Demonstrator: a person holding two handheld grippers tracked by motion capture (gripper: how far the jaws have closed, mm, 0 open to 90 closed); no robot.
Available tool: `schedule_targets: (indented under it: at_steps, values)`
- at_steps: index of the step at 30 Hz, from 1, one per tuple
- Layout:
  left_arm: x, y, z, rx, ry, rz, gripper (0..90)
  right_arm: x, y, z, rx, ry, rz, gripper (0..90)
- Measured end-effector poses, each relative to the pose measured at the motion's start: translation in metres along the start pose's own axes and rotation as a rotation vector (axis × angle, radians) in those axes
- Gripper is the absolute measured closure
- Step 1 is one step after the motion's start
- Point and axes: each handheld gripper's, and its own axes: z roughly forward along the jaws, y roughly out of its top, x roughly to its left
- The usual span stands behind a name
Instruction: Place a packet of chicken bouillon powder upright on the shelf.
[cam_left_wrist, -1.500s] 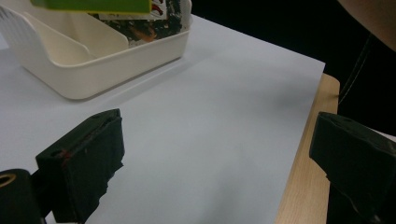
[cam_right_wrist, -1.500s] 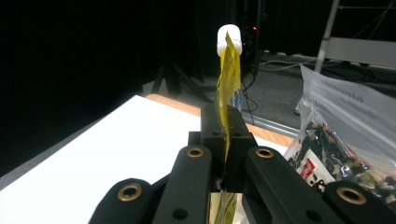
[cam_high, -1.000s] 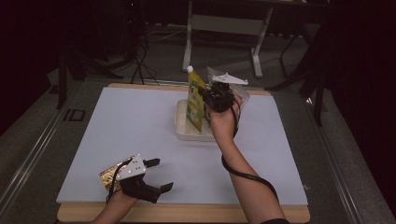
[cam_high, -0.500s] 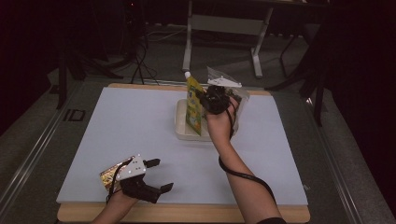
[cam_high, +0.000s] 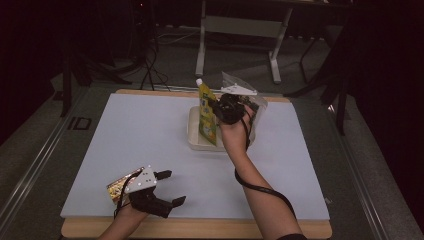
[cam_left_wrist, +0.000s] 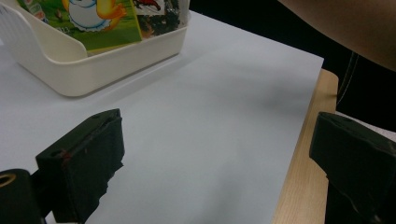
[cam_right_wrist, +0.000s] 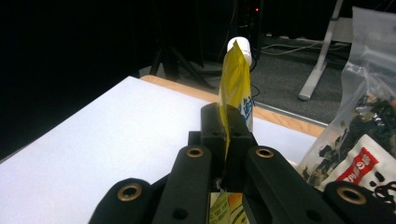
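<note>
The yellow pouch (cam_high: 207, 114) is a flat, soft pack with a white screw cap at its top corner and green and blue print on its faces; in the left gripper view its lower part (cam_left_wrist: 100, 18) shows a cartoon duck on green. It stands upright on edge, cap uppermost, with its bottom inside the cream tub (cam_high: 196, 135) that sits near the middle of the tabletop's (cam_high: 125, 145) far edge. The right gripper (cam_high: 223, 109) has its fingers closed tight on the pouch: in the right gripper view the thin yellow edge (cam_right_wrist: 235, 88) rises straight out of the slit between the two black fingers (cam_right_wrist: 212, 126), the cap well above them. A clear bag of dark dried food (cam_high: 250, 102) leans just beside the pouch, on the tub's right side. The left gripper (cam_high: 169, 189) rests near the tabletop's near-left corner, well apart from the tub, its fingers (cam_left_wrist: 84, 154) spread wide with nothing between them.
</note>
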Motion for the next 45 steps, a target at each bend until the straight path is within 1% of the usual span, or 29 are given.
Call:
schedule_targets:
  at_steps: [1,5,7,9,13,17,21,23,26,28,29,31,35,36,39,43,45]
  values:
    - [0.000,0.000,0.000,0.000,0.000,0.000,3.5,0.000,-0.001,0.001,0.001,-0.002,-0.003,90.0]
    - [0.001,0.000,0.000,0.000,0.002,0.000,3.5,-0.002,-0.004,0.002,0.002,0.004,0.014,90.0]
    - [0.001,0.000,0.000,0.001,0.000,-0.001,3.5,-0.002,-0.004,0.002,0.003,0.003,0.004,90.0]
    - [0.000,0.000,0.000,0.002,0.001,0.003,3.5,-0.002,-0.005,0.002,0.003,0.015,0.020,90.0]
    - [0.000,0.000,-0.001,0.000,0.001,0.000,3.5,-0.003,-0.011,0.001,0.010,0.020,0.006,90.0]
    - [0.000,0.000,0.000,0.002,0.001,0.002,3.5,-0.006,-0.016,-0.004,0.004,0.021,0.013,90.0]
    - [0.000,0.000,0.001,0.002,-0.001,0.000,3.5,-0.009,-0.027,-0.010,0.002,0.027,0.012,90.0]
    - [0.000,0.000,0.001,0.003,-0.001,-0.001,3.5,-0.011,-0.031,-0.013,0.000,0.037,0.021,89.9]
    - [0.000,0.000,0.002,0.003,-0.001,-0.001,3.5,-0.014,-0.031,-0.015,-0.003,0.035,0.025,89.4]
    - [0.000,0.000,0.002,0.001,-0.001,-0.001,3.5,-0.015,-0.030,-0.016,-0.005,0.045,0.031,88.4]
    - [0.000,0.000,0.002,0.001,-0.002,-0.001,3.5,-0.015,-0.029,-0.017,0.001,0.045,0.028,85.6]
    - [0.000,0.000,0.002,0.000,-0.001,-0.003,3.5,-0.016,-0.029,-0.019,-0.006,0.058,0.030,79.9]
    - [0.000,0.000,0.002,-0.001,-0.002,-0.002,3.5,-0.013,-0.027,-0.025,-0.013,0.074,0.017,62.8]
    - [0.000,0.000,0.001,-0.001,-0.002,0.001,3.5,-0.012,-0.025,-0.027,-0.007,0.076,0.006,57.3]
    - [0.000,0.000,0.002,-0.002,-0.006,0.006,3.5,-0.010,-0.021,-0.036,-0.027,0.085,-0.025,44.9]
    - [-0.001,0.001,0.002,-0.002,-0.008,0.011,3.5,-0.009,-0.017,-0.048,-0.048,0.120,-0.016,27.9]
    - [-0.001,0.001,0.002,-0.003,-0.011,0.012,3.5,-0.009,-0.017,-0.055,-0.067,0.134,-0.016,20.9]
